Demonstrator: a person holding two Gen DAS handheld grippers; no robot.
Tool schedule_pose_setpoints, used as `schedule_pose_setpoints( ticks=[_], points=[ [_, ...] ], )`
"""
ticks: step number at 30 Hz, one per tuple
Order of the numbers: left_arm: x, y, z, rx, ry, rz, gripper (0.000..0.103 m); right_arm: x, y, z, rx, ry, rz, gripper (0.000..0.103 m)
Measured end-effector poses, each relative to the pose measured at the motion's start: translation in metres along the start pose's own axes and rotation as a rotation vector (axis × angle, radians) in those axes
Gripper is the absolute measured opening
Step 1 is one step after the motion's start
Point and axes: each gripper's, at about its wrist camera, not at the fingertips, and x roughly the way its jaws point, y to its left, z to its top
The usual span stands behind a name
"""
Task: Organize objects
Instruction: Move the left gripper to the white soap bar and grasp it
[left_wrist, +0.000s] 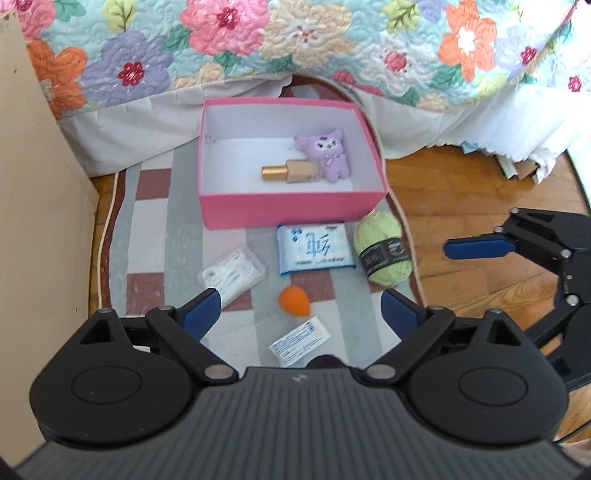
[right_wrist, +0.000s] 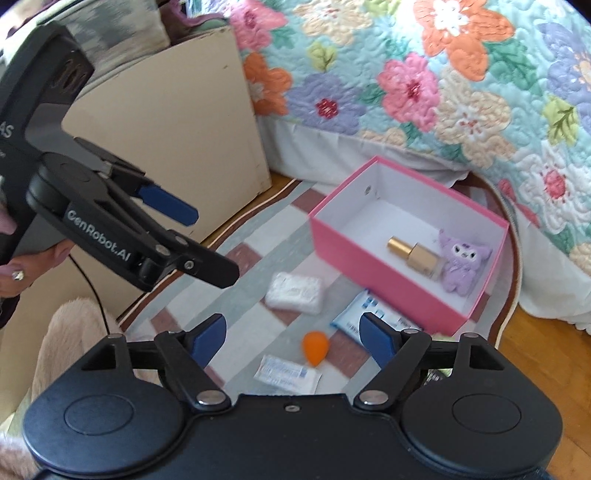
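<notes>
A pink box (left_wrist: 236, 214) (right_wrist: 334, 236) stands on a checked rug and holds a gold bottle (left_wrist: 291, 171) (right_wrist: 415, 254) and a purple plush (left_wrist: 327, 155) (right_wrist: 463, 264). In front of it lie a blue tissue pack (left_wrist: 314, 249) (right_wrist: 351, 312), a green yarn ball (left_wrist: 384, 247), a clear bag of white picks (left_wrist: 232, 275) (right_wrist: 295, 291), an orange sponge (left_wrist: 295, 301) (right_wrist: 315, 345) and a white sachet (left_wrist: 301, 341) (right_wrist: 288, 373). My left gripper (left_wrist: 299, 314) (right_wrist: 192, 240) is open and empty above the sponge. My right gripper (right_wrist: 293, 341) (left_wrist: 476, 247) is open and empty.
A bed with a floral quilt (left_wrist: 295, 40) (right_wrist: 443, 81) rises behind the box. A beige cabinet (left_wrist: 33, 203) (right_wrist: 177, 129) stands at the left. Wooden floor (left_wrist: 480, 184) lies right of the rug (left_wrist: 155, 236). A fluffy pink fabric (right_wrist: 70, 332) is at the near left.
</notes>
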Motion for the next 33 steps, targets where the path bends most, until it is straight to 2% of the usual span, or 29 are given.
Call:
schedule_pose_setpoints(
  ticks=[6, 9, 14, 21, 28, 31, 33],
  points=[
    [0.026, 0.008, -0.023, -0.005, 0.044, 0.015, 0.096, 0.021, 0.004, -0.029, 0.009, 0.016, 0.054, 0.087],
    [0.035, 0.010, -0.035, -0.006, 0.033, 0.013, 0.101, 0.038, 0.006, -0.045, -0.001, 0.001, 0.083, 0.091],
    [0.057, 0.015, -0.047, -0.047, 0.035, -0.014, 0.101, 0.071, 0.008, -0.064, -0.046, -0.011, 0.092, 0.091],
    [0.111, 0.021, -0.059, -0.080, 0.091, 0.002, 0.101, 0.128, -0.001, -0.080, -0.026, 0.017, 0.109, 0.091],
    [0.170, 0.036, -0.076, -0.218, 0.185, -0.009, 0.097, 0.172, 0.001, -0.104, -0.057, 0.041, 0.047, 0.091],
    [0.186, 0.042, -0.084, -0.279, 0.213, -0.056, 0.097, 0.185, 0.009, -0.120, -0.121, 0.035, -0.011, 0.091],
    [0.190, 0.047, -0.089, -0.318, 0.211, -0.058, 0.095, 0.191, 0.016, -0.131, -0.165, 0.026, -0.042, 0.091]
  ],
)
